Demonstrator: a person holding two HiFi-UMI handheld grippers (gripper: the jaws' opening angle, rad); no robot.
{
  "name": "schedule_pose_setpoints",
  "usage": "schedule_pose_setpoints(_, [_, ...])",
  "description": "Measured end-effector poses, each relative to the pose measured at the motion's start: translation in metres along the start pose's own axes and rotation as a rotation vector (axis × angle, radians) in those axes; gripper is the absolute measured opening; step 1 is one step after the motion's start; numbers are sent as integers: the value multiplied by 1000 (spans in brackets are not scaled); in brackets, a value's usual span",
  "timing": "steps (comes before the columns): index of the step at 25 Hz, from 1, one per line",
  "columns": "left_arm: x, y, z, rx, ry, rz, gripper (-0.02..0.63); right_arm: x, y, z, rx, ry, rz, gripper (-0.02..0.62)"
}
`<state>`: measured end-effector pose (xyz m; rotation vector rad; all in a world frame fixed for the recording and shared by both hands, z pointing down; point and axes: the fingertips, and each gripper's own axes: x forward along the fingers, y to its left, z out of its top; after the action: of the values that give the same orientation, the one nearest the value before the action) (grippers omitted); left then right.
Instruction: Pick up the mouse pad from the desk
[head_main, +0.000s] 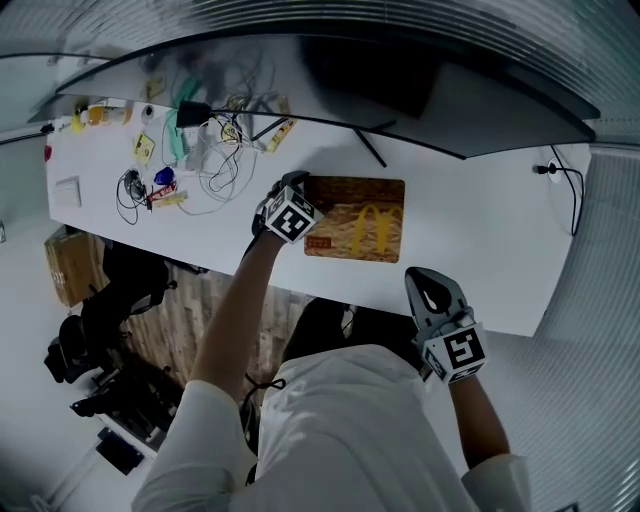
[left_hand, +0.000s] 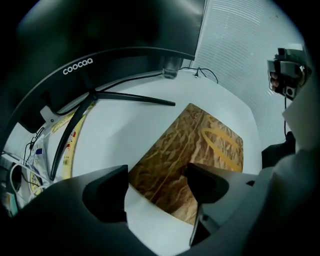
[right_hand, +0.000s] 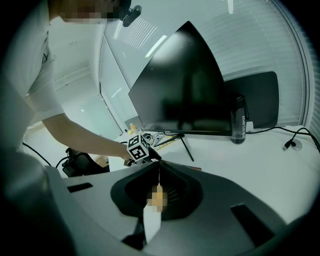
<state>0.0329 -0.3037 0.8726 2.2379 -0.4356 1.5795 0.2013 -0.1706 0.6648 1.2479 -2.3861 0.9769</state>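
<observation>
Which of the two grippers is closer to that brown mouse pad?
Left. The left gripper hangs open directly over the mouse pad corner; the right gripper sits shut near the desk front edge, clear of the pad.

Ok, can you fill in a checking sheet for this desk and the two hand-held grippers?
Surface: long white desk, flat.
Job's things: brown mouse pad with yellow arches, lying flat on the desk.
Clutter: small bits at the left end; bottle beside the monitor.
Grippers: left hand-held gripper open over the pad's left edge; right hand-held gripper shut, away from the pad.
Cables: tangle left of the pad; one lead at the right end.
Surroundings: cardboard box and dark chair on the floor by the desk's left end.
</observation>
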Motion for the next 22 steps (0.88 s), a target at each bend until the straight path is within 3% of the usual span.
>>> schedule_pose_setpoints(2, [-1,-2,0,-6,-1,3,382,0,-1,0,4,1,-5,28])
schedule_pose_setpoints(13, [-17,-40,6,-12,-84,0,44,-1,0,6,1,-16,-29,28])
schedule_pose_setpoints(18, [-45,-61,11,-53,-160,-50,40,-9,12,12,-15,-32,-49,28])
schedule_pose_setpoints(22, [-74,-81,17,-40,-212,-82,38,-17,23,17,-29,-54,-72,28])
